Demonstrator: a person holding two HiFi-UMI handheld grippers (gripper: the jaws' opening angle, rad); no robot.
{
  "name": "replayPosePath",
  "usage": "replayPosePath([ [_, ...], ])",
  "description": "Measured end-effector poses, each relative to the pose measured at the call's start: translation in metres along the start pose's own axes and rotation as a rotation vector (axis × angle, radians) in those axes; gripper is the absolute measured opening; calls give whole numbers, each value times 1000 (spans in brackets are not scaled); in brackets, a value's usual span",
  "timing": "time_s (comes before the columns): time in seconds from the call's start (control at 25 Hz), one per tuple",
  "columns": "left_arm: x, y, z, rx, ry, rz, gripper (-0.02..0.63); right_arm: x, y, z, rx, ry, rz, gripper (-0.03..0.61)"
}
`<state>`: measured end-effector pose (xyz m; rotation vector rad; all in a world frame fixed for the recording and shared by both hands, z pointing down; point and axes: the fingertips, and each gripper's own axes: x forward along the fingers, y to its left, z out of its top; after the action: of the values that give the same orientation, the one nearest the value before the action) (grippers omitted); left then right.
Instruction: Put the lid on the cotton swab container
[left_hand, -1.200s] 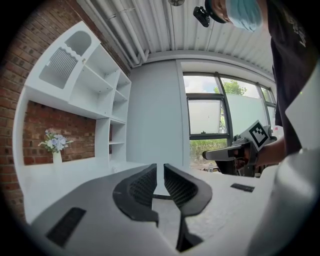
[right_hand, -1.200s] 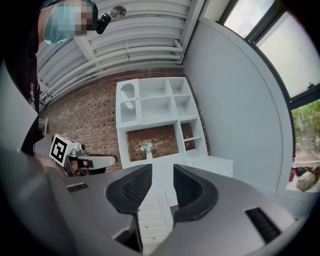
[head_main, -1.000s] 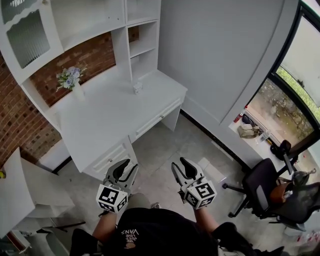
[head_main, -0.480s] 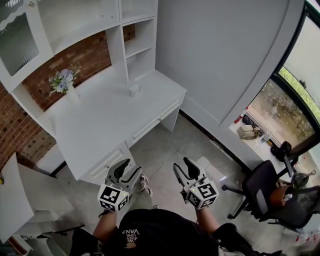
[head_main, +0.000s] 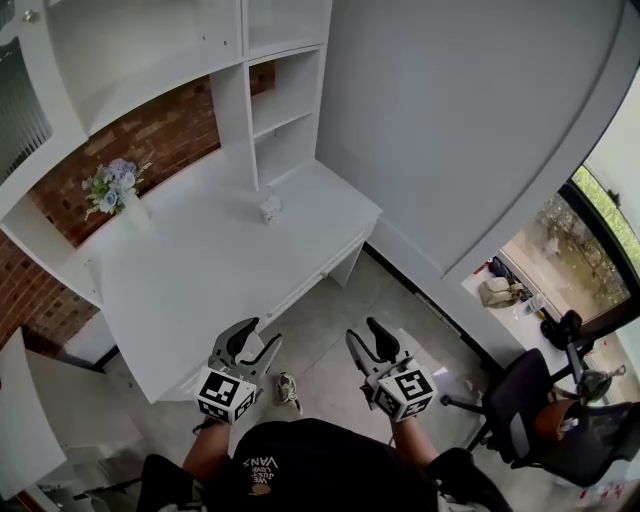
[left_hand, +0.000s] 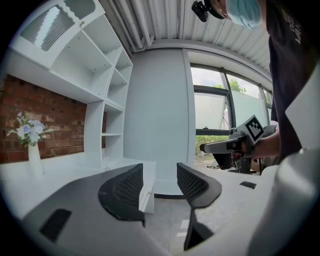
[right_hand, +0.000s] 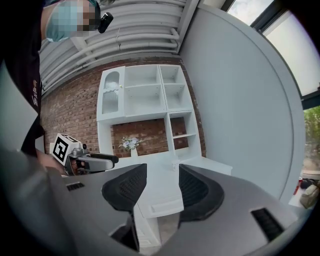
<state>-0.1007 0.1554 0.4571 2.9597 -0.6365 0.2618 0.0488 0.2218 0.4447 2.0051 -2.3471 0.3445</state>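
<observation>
Seen from above, a smooth white desk (head_main: 200, 270) with drawer fronts stands against a rough red brick wall (head_main: 165, 130). White open shelves (head_main: 285, 100) rise at its 12 o'clock side. The cotton swab container (head_main: 270, 208), a small pale boxy shape, sits on the desk top towards 11 o'clock, just in front of the shelves; it is too small to tell whether a lid is on it. A slim white vase of pale blue flowers (head_main: 113, 190) stands at 10 o'clock, well apart from it. The left gripper (head_main: 262, 332) at 7 o'clock and the right gripper (head_main: 362, 328) at 5 o'clock are grey plastic with black ribbed pads. Both have their jaws parted, with nothing between them and touching nothing. They hang near the desk's front edge, over grey tiled floor (head_main: 330, 290). Bare floor runs towards 4 o'clock, where a black office chair (head_main: 525, 395) stands by a window.
</observation>
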Motion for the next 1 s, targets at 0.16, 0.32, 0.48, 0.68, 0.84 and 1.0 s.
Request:
replayPosePath([
  [0.16,25,41,11,16,-3,3,192,46,-17,13,-5,4,4,176],
  [0.32,45,83,16,16,5,12,192,90,-26,24,-10,-2,9,178],
  [0.48,64,109,21,32,4,2,192,120,-36,30,-14,-11,11,178],
  [0.68,84,135,23,31,17,-4,193,149,-43,30,-6,-5,15,179],
  [0.84,96,150,24,32,32,3,193,165,-51,30,6,2,24,181],
  [1.0,109,160,22,29,41,23,199,182,-64,28,7,12,48,181],
])
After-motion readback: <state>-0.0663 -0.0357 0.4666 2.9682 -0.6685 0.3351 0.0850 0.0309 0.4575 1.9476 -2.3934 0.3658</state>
